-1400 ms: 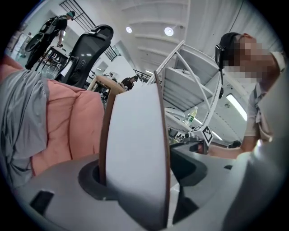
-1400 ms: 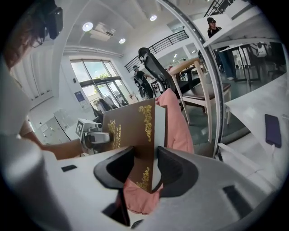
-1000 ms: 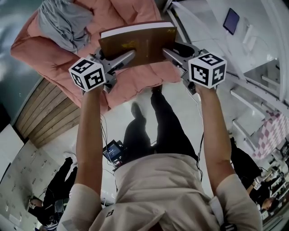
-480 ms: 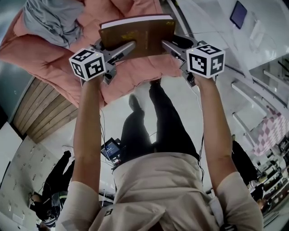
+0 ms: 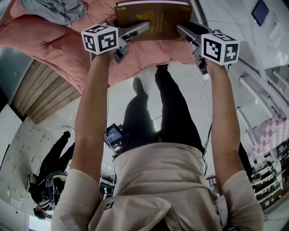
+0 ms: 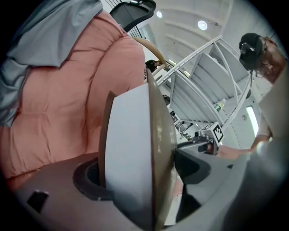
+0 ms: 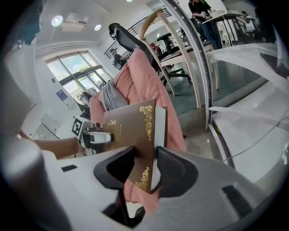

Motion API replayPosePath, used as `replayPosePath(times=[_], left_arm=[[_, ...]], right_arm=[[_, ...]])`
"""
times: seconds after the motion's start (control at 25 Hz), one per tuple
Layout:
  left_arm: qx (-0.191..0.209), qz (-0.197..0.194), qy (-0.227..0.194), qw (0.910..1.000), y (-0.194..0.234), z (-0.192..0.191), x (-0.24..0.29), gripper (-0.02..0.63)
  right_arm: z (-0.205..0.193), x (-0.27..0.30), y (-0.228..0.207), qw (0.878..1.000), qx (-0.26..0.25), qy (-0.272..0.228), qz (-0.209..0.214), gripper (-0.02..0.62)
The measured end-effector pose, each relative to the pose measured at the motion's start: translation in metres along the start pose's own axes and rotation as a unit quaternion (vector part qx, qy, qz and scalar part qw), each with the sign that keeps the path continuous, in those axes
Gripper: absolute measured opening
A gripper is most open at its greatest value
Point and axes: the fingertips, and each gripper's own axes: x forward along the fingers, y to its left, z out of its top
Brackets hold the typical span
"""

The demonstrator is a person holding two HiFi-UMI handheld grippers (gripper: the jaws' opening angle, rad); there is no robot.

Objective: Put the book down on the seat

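A brown hardcover book [image 5: 153, 20] with gold ornaments is held flat between both grippers, above the pink cushioned seat [image 5: 54, 40]. My left gripper [image 5: 137, 30] grips its left edge; its jaws are opening, with the book [image 6: 131, 153] still between them and touching the pads. The right gripper [image 5: 184, 31] is shut on the book's right edge [image 7: 131, 126], and its pads [image 7: 174, 169] press both covers. In the left gripper view the pink cushion [image 6: 58, 108] lies close behind the book.
A grey cloth [image 5: 54, 8] lies on the seat's far left. White railings and steps [image 5: 257, 90] run along the right. A black office chair [image 7: 124, 38] and desks stand beyond the seat. A person in black [image 5: 52, 167] stands at lower left.
Both grippers have carried the book forward and up in the head view, further over the pink seat. The grip on both edges looks the same.
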Motion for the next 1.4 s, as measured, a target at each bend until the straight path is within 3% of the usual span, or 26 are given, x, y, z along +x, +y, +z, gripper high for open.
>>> replayPosePath(times=[0.2, 0.4, 0.56, 0.68, 0.84, 1.04, 1.16, 1.4], left_arm=[[-0.044, -0.002, 0.003, 0.9990, 0.015, -0.020, 0.005, 0.394], [-0.081, 0.031, 0.006, 0.9962, 0.036, -0.029, 0.003, 0.416], [-0.159, 0.061, 0.028, 0.9851, 0.057, -0.041, -0.005, 0.425], [-0.188, 0.081, 0.035, 0.9781, 0.067, -0.052, -0.009, 0.430], [-0.193, 0.098, 0.037, 0.9755, 0.072, -0.060, -0.012, 0.433], [-0.144, 0.190, 0.049, 0.9699, 0.086, -0.064, -0.033, 0.430], [-0.168, 0.176, 0.027, 0.9696, 0.083, -0.062, -0.043, 0.430], [-0.166, 0.158, 0.028, 0.9730, 0.065, -0.064, -0.051, 0.430]], right_arm=[[-0.004, 0.010, -0.004, 1.000, -0.003, 0.010, -0.010, 0.144], [-0.003, 0.022, -0.006, 0.999, 0.001, 0.017, -0.031, 0.138], [0.003, 0.036, -0.002, 0.998, -0.001, 0.020, -0.051, 0.124], [0.001, 0.043, -0.001, 0.997, -0.019, 0.028, -0.063, 0.117], [-0.003, 0.046, 0.000, 0.996, -0.033, 0.036, -0.078, 0.109], [-0.004, 0.030, -0.004, 0.993, -0.053, 0.039, -0.102, 0.089], [-0.004, 0.028, -0.003, 0.992, -0.058, 0.042, -0.100, 0.100], [-0.004, 0.034, 0.011, 0.990, -0.086, 0.054, -0.094, 0.141]])
